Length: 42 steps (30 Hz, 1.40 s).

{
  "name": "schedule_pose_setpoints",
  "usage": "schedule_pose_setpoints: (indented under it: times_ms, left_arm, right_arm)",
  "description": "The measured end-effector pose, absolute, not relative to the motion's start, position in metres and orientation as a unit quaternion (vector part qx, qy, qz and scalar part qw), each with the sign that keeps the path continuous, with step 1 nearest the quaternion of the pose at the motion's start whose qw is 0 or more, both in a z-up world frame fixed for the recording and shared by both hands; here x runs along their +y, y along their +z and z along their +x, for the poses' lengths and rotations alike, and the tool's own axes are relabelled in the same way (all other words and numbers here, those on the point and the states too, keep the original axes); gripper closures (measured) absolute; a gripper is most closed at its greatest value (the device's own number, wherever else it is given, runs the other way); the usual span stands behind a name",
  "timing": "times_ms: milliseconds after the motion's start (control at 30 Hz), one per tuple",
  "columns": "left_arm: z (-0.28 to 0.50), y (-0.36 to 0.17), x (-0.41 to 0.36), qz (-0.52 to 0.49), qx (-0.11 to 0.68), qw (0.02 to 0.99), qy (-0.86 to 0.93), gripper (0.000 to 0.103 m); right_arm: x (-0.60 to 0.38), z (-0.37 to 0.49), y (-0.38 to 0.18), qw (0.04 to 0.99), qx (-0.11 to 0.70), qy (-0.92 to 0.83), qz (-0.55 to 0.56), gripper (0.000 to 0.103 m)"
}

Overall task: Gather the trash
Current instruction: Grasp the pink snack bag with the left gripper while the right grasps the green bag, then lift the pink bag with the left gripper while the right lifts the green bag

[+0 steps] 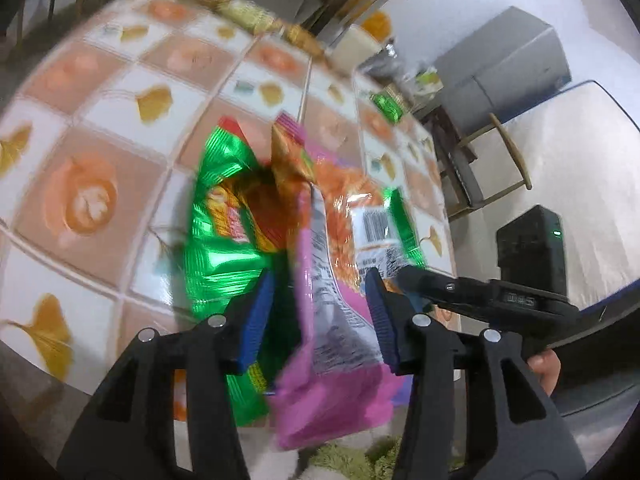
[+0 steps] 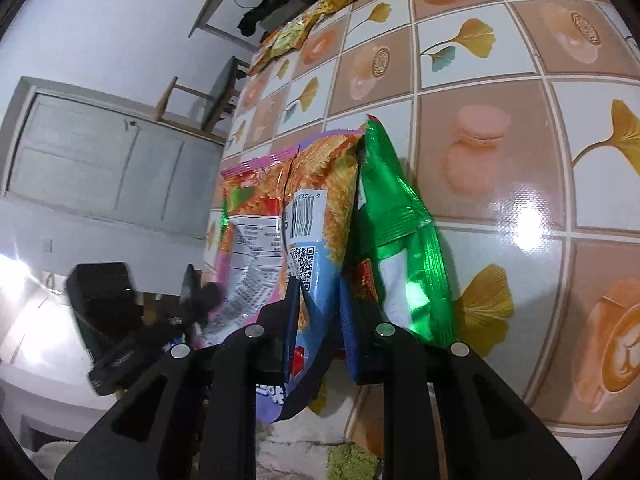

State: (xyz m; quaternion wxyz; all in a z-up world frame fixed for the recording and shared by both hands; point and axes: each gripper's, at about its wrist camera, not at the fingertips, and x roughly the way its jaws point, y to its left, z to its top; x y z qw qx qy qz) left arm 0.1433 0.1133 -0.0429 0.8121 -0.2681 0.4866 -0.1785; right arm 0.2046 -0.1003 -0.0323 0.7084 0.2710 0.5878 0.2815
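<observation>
Wrappers (image 2: 316, 216) feel light, crinkly, slippery; right gripper (image 2: 320, 320) pinches them beside the counter (image 2: 500, 80) edge, left gripper (image 1: 316, 312) gapes.

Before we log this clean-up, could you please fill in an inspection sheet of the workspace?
Surface: table, glossy tile-pattern cover.
Job's things: orange-pink snack bag and green foil bag side by side at the near edge; gold wrappers at the far edge.
Clutter: small green packet, far side.
Grippers: left tongs open, astride the orange-pink snack bag; right tongs shut on it.
Cables: nothing seen.
Surroundings: wooden chair, grey cabinet, black box with a green light, green rug.
</observation>
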Motion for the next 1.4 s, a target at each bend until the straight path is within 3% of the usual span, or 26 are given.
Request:
schedule_pose_setpoints:
  times_ms: [133, 233, 300, 400, 900, 967, 1100, 1167, 1400]
  left_arm:
    - [0.144, -0.053, 0.110, -0.257, 0.491, 0.817, -0.162, 0.084]
    - [0.144, -0.059, 0.116, -0.272, 0.484, 0.816, -0.161, 0.086]
    - [0.144, -0.064, 0.122, -0.285, 0.483, 0.812, -0.160, 0.090]
    - [0.143, -0.078, 0.136, -0.335, 0.486, 0.789, -0.170, 0.091]
    - [0.138, -0.094, 0.147, -0.373, 0.481, 0.773, -0.177, 0.093]
    - [0.137, -0.095, 0.148, -0.376, 0.480, 0.773, -0.177, 0.093]
    - [0.135, -0.087, 0.147, -0.363, 0.476, 0.782, -0.174, 0.094]
    - [0.134, -0.079, 0.146, -0.349, 0.470, 0.792, -0.172, 0.094]
    - [0.132, -0.072, 0.143, -0.311, 0.475, 0.809, -0.154, 0.094]
  right_arm:
    - [-0.097, 0.204, -0.027, 0.714, 0.580, 0.286, 0.269, 0.082]
    - [-0.106, 0.201, -0.019, 0.714, 0.575, 0.288, 0.277, 0.081]
    - [-0.119, 0.193, -0.011, 0.715, 0.568, 0.290, 0.288, 0.067]
    - [-0.141, 0.174, 0.002, 0.730, 0.551, 0.284, 0.287, 0.056]
    - [-0.143, 0.156, -0.042, 0.700, 0.552, 0.257, 0.374, 0.046]
    - [-0.139, 0.162, -0.052, 0.690, 0.553, 0.252, 0.393, 0.046]
    - [-0.136, 0.175, -0.062, 0.683, 0.555, 0.249, 0.403, 0.076]
    - [-0.139, 0.183, -0.061, 0.684, 0.553, 0.249, 0.406, 0.085]
    - [-0.148, 0.215, -0.055, 0.706, 0.534, 0.239, 0.399, 0.085]
